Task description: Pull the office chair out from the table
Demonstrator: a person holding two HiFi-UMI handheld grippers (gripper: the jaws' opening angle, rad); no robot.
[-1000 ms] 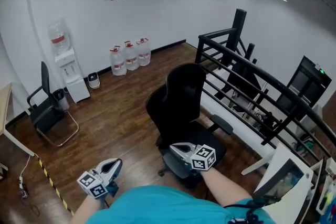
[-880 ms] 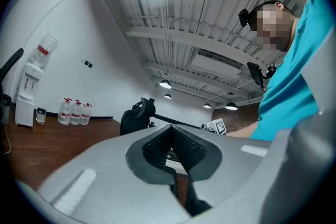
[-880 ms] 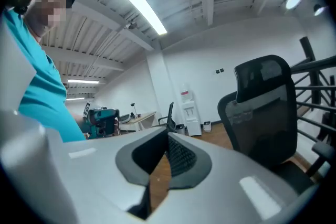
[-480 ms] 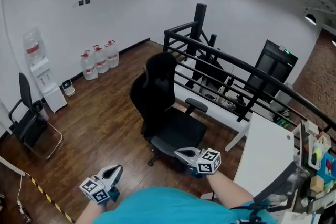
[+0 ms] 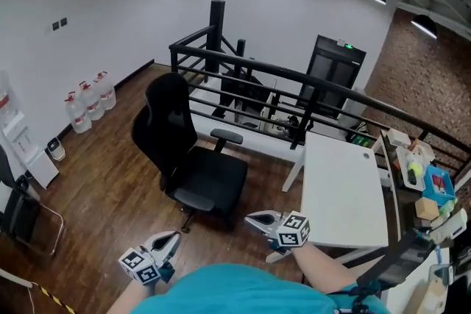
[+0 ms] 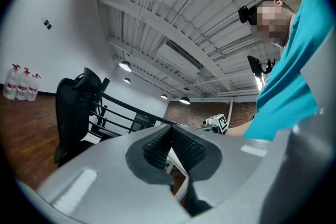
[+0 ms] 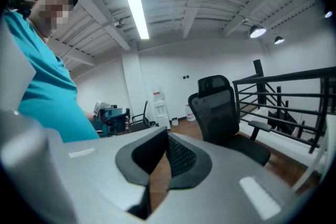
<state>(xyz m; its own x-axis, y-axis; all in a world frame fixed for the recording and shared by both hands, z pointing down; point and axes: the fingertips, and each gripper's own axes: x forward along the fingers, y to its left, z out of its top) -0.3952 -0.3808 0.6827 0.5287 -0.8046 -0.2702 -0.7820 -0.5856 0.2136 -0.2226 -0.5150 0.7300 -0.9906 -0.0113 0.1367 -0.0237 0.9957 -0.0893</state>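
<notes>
The black office chair (image 5: 193, 171) stands on the wooden floor left of the white table (image 5: 343, 191), apart from it, with its backrest (image 5: 165, 121) toward the left. My right gripper (image 5: 250, 218) hovers shut and empty between the chair's seat and the table's near corner. Low at the left, near my body, my left gripper (image 5: 174, 237) is shut on nothing. In the left gripper view the pads (image 6: 157, 147) meet, with the chair (image 6: 73, 110) beyond at the left. In the right gripper view the chair (image 7: 219, 113) stands ahead at the right of the closed gripper (image 7: 167, 135).
A black railing (image 5: 243, 81) runs behind the chair and table. Water bottles (image 5: 88, 99) line the left wall, near a dispenser (image 5: 20, 151) and a folding chair (image 5: 18, 213). A cluttered desk (image 5: 423, 184) sits at the right, a dark cabinet (image 5: 335, 73) beyond the railing.
The head view has swung right, bringing the white table into sight. My right gripper, earlier over the chair seat, now hangs right of the chair. Both grippers stay shut.
</notes>
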